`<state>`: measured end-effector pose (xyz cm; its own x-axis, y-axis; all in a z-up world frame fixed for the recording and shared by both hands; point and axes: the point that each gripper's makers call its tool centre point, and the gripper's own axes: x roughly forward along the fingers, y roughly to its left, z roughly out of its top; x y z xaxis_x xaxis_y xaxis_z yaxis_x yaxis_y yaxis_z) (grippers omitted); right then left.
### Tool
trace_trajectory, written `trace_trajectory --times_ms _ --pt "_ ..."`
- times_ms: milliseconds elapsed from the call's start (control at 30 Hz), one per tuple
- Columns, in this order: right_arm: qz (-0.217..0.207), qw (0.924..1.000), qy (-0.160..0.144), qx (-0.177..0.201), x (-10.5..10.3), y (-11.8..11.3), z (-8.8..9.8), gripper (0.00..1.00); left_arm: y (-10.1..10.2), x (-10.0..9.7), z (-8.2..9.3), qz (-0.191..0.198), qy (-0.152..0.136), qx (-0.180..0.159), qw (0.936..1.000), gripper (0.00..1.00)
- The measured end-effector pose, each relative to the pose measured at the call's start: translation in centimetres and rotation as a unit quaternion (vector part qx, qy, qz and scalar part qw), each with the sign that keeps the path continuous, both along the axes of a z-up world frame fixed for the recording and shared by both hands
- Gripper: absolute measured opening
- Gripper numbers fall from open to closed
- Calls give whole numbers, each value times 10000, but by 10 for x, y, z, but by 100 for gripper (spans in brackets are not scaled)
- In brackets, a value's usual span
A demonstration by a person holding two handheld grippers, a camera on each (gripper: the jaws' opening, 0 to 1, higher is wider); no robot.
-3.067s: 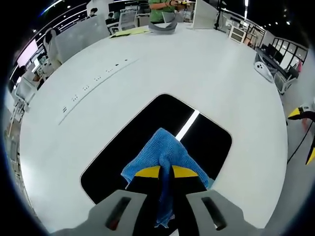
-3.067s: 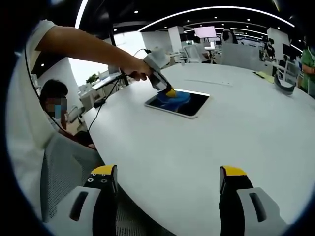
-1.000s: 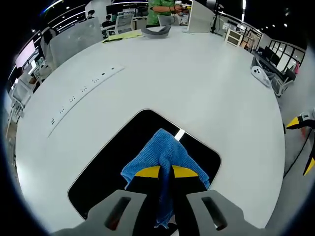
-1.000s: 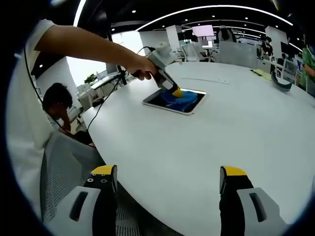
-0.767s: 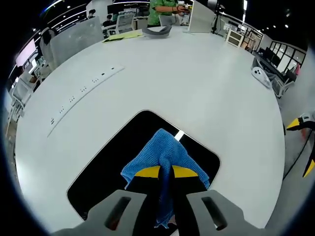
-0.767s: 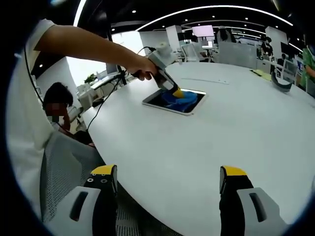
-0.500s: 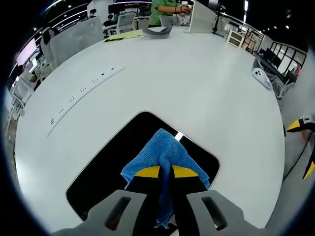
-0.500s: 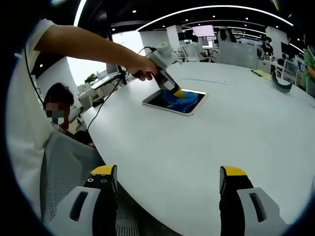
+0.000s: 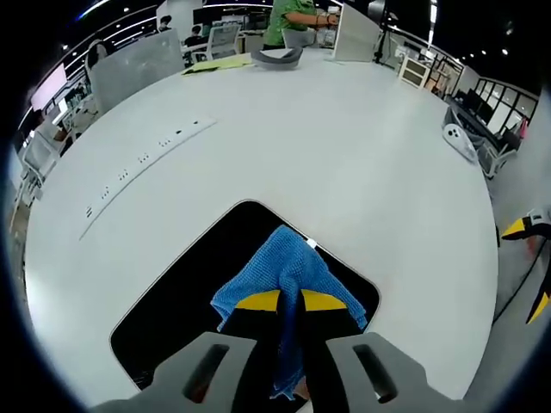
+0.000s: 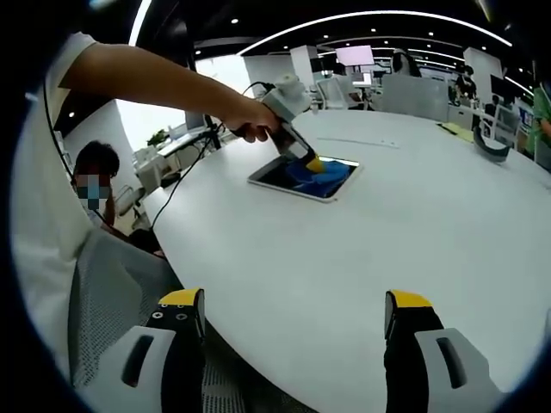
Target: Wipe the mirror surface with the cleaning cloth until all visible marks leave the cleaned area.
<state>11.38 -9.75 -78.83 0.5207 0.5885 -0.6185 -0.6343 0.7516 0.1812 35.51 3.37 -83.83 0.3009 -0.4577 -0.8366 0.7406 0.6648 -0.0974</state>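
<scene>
We have the left gripper (image 9: 289, 301) clamped on the blue cleaning cloth (image 9: 284, 262), jaws pinched together with a fold of cloth between them and the rest bunched out ahead of the tips. That leaves a wad of fabric between gripper and glass, so we judge the cloth does the rubbing, not the yellow pads.

The mirror (image 9: 185, 297) lies flat on the white desk (image 9: 327, 146), dark glass with a pale rim, running from about 7 o'clock to 3 o'clock around the cloth in the left gripper view. The cloth sits on its 3 o'clock end, near the corner; a bright reflection streak peeks out just past the cloth at 1 o'clock. We can't make out any marks on the bare glass at this resolution.

In the right gripper view the left gripper (image 10: 308, 163) comes down steeply onto the mirror (image 10: 293, 179), held by a hand (image 10: 251, 118), which would put weight on the cloth.

The right gripper (image 10: 293, 323) is spread wide with nothing in it, off the desk edge and well apart from the mirror, probably parked to keep the workspace in sight.

A grey curved object (image 9: 275, 56) sits at the far edge, 12 o'clock.
</scene>
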Motion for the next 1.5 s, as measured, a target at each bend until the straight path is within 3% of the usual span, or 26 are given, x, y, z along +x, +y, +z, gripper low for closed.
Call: trace_trajectory --times_ms 633,867,1500 --pt "-23 10000 35 34 2 -1 0 85 -10 1 0 66 43 -126 9999 5" --pt "-18 10000 40 37 3 -1 0 85 -14 -1 0 -3 -85 -66 9999 5" --pt "6 10000 43 47 2 -2 2 84 -17 -3 0 122 -32 -38 9999 5"
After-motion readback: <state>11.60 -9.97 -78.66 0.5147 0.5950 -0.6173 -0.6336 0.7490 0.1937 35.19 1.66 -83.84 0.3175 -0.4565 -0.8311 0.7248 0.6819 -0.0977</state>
